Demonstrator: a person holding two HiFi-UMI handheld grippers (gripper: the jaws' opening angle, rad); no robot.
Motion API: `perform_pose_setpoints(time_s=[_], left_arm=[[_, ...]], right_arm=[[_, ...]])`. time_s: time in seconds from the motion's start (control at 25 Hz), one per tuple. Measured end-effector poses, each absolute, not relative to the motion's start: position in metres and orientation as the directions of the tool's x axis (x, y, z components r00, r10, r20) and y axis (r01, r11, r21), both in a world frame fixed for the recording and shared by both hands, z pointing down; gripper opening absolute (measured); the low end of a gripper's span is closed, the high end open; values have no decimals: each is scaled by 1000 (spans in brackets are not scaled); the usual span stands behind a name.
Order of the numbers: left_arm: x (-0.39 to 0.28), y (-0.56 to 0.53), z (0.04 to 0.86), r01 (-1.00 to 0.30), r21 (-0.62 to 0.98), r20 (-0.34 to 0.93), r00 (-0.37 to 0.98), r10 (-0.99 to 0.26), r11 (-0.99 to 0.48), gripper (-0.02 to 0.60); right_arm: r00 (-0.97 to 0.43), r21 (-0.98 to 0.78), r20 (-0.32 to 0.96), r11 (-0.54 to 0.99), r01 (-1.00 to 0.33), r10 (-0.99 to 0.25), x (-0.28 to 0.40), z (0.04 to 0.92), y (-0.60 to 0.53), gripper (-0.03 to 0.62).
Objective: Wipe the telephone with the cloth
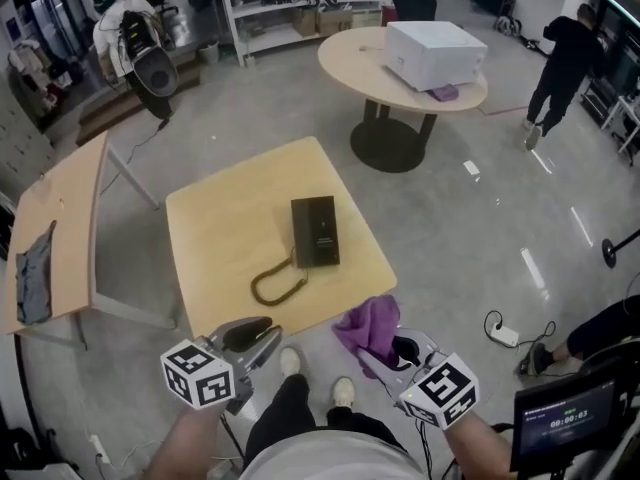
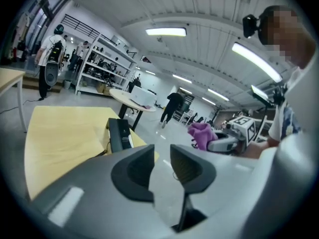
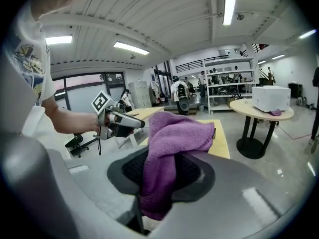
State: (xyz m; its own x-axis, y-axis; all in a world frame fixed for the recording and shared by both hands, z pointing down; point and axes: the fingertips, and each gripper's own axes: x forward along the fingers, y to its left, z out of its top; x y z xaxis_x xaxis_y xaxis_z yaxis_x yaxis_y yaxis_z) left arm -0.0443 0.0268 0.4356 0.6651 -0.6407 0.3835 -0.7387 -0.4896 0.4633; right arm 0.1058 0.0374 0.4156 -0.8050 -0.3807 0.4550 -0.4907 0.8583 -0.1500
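Already the right gripper (image 1: 395,353) clenches the soft, limp cloth (image 3: 174,133) by a bunched fold; the left gripper's (image 2: 162,171) jaws gape empty; the light telephone (image 1: 314,231) likely slides.

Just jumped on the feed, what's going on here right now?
A person stands at the near edge of a wooden table with a gripper in each hand. The right gripper is clamped on a purple cloth, held up off the table edge. The left gripper is empty, its jaws apart. The black telephone lies flat on the table with its coiled cord beside it. Neither gripper touches it, so wiping has not begun yet.
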Motion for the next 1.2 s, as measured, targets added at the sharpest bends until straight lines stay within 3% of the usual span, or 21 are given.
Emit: perform_pose_setpoints(time_s=[0.64, 1.0, 1.2], left_arm=[[-75, -139, 548, -591, 621, 429, 806, -408, -515, 164], [-54, -198, 612, -567, 703, 440, 821, -363, -430, 200], [-47, -212, 624, -513, 782, 380, 843, -381, -355, 204]], right_arm=[[-647, -115, 530, 710, -695, -548, 59, 422, -45, 114], [-587, -101, 618, 687, -719, -523, 62, 426, -53, 115], [-568, -108, 653, 681, -724, -501, 73, 430, -56, 114]])
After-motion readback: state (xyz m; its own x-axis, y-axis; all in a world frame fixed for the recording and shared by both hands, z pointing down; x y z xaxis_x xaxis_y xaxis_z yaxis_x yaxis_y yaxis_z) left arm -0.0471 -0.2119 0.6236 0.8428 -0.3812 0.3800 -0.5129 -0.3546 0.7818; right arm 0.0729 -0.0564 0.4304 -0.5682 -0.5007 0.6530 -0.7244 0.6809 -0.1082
